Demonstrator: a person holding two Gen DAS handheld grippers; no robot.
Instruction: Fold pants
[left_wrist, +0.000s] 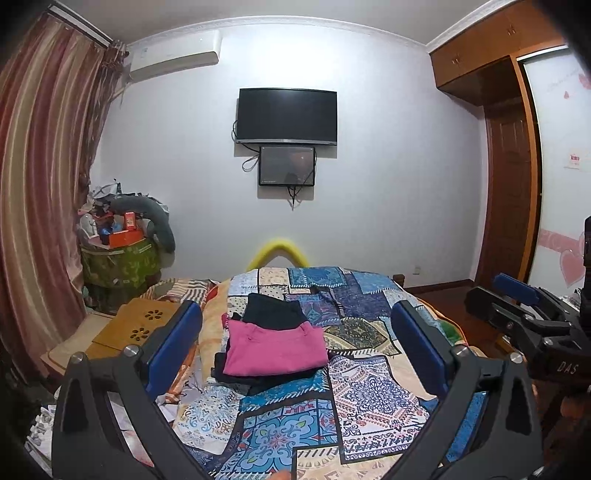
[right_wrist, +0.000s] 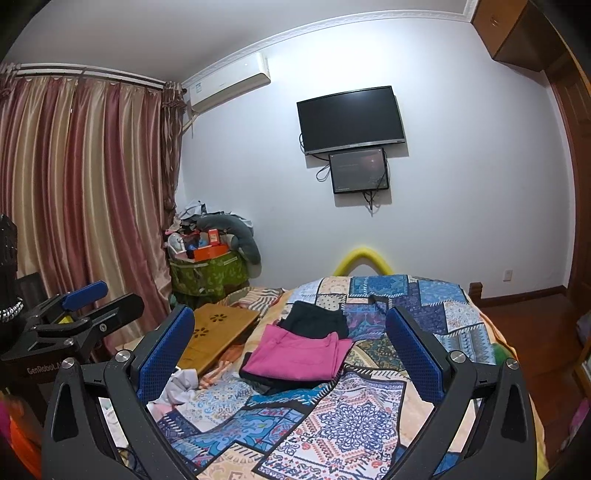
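Folded pink pants (left_wrist: 275, 349) lie on top of a pile of dark folded clothes (left_wrist: 271, 312) on the patchwork bedspread (left_wrist: 369, 398). The same pink pants (right_wrist: 301, 354) and dark clothes (right_wrist: 316, 319) show in the right wrist view. My left gripper (left_wrist: 295, 332) is open and empty, held above the bed, short of the pile. My right gripper (right_wrist: 291, 334) is open and empty, also above the bed, short of the pile. The right gripper also shows at the right edge of the left wrist view (left_wrist: 517, 306), and the left gripper at the left edge of the right wrist view (right_wrist: 85, 306).
A wooden lap tray (right_wrist: 218, 332) lies on the bed left of the pile. A green hamper (right_wrist: 208, 275) heaped with clutter stands by the curtains (right_wrist: 81, 192). A TV (right_wrist: 351, 120) hangs on the far wall. A wardrobe (left_wrist: 509, 177) stands at the right.
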